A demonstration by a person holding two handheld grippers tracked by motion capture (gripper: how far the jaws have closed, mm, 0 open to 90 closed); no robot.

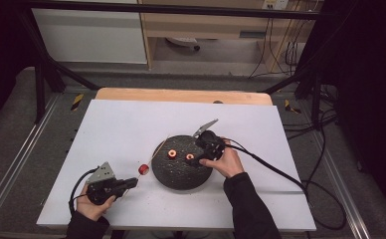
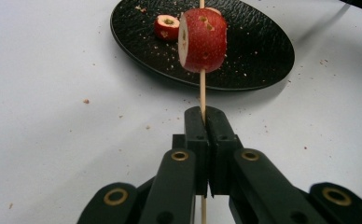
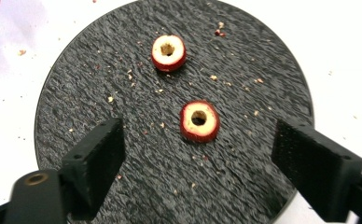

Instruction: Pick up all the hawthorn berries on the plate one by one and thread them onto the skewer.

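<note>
Here the left gripper (image 2: 202, 122) was shut tight on a thin wooden stick (image 2: 202, 88) with one red fruit piece (image 2: 203, 41) on it, held just off the left edge of the black plate (image 1: 178, 179). The right gripper (image 3: 198, 154) stood wide open over the plate's middle, holding nothing, with a cored fruit ring (image 3: 199, 121) between its jaws. A good pick would pinch the ring gently by its red sides, so its hole stayed clear for the stick.
</note>
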